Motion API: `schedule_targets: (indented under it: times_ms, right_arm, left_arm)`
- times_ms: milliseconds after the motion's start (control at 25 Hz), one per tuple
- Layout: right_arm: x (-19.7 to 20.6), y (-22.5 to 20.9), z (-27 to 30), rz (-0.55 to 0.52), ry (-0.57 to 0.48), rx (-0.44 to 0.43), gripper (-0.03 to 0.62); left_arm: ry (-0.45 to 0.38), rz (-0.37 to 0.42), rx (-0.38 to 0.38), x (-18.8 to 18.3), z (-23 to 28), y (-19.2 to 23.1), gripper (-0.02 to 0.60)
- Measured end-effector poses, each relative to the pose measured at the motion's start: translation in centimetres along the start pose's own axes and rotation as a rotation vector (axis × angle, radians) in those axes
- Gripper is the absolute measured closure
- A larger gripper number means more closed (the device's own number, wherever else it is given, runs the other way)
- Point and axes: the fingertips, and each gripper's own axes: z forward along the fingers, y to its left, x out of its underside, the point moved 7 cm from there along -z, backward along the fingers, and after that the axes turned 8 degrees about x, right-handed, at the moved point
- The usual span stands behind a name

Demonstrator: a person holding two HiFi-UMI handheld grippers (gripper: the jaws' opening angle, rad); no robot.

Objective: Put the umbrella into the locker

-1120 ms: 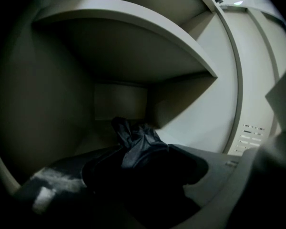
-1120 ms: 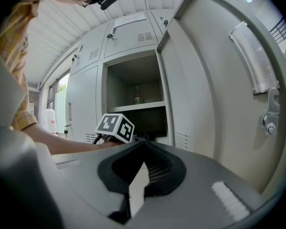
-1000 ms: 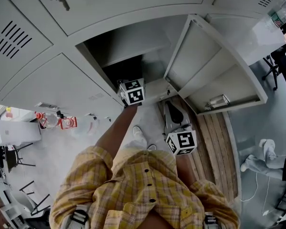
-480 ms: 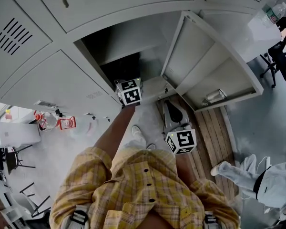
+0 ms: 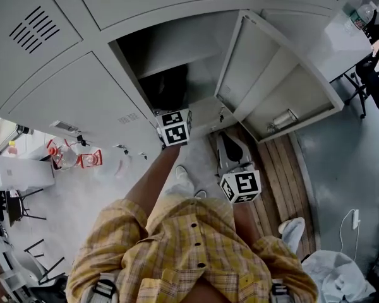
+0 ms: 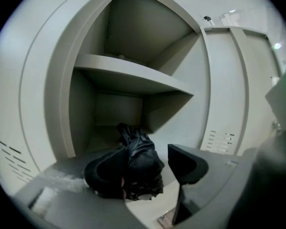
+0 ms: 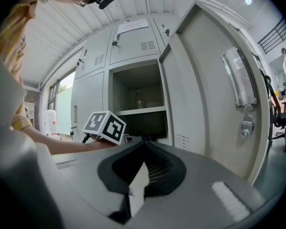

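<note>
While left gripper (image 6: 144, 149) gapes around it, umbrella (image 6: 139, 163) points lengthwise into locker (image 6: 128, 75); right gripper (image 7: 144, 145) pressed together.

- umbrella (image 6: 138, 163) – black, a bit glossy
- locker (image 6: 128, 73) – plain pale grey inside and out
- left cube (image 5: 175, 127) and right cube (image 5: 240, 187) – black-and-white square markers
- shirt (image 5: 196, 251) – yellow plaid
- planks (image 5: 284, 188) – brownish wood

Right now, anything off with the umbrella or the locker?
Nothing spilled or damaged. Only oddity: the umbrella, loosely bunched, leans on one jaw of the open left gripper at the locker mouth, a gap to the other jaw. Whether it rests on the locker floor I cannot tell.
</note>
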Motion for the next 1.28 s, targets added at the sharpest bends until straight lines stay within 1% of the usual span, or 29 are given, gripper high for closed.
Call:
schedule_targets:
  times_ms: [160,600,840,880,1280]
  right_arm:
    - [-0.1,0.3,-0.8,-0.005,-0.003,-0.001,0.602]
    - [-0.2,0.9,-2.6,-0.004,-0.016,-0.001,0.602]
    - [-0.4,1.5,-3.1,-0.004,-0.019,-0.009,0.602]
    - [-0.5,1.6,-3.2,-0.004,-0.021,-0.009,0.602]
    - [-0.9,1.9,-3.4,-0.006,-0.029,-0.014,0.602]
  left_arm:
    - [-0.018,0.008,0.022,-0.1,-2.2,-1.0,0.322]
    - [-0.065,0.001,0.034,-0.3,-8.6,-2.2,0.457]
    - [-0.099,-0.009,0.035,-0.3,-11.8,-2.8,0.573]
    - [-0.104,-0.004,0.037,-0.4,-12.3,-2.9,0.581]
    - [-0.148,0.031,0.058,-0.3,-15.5,-3.7,0.581]
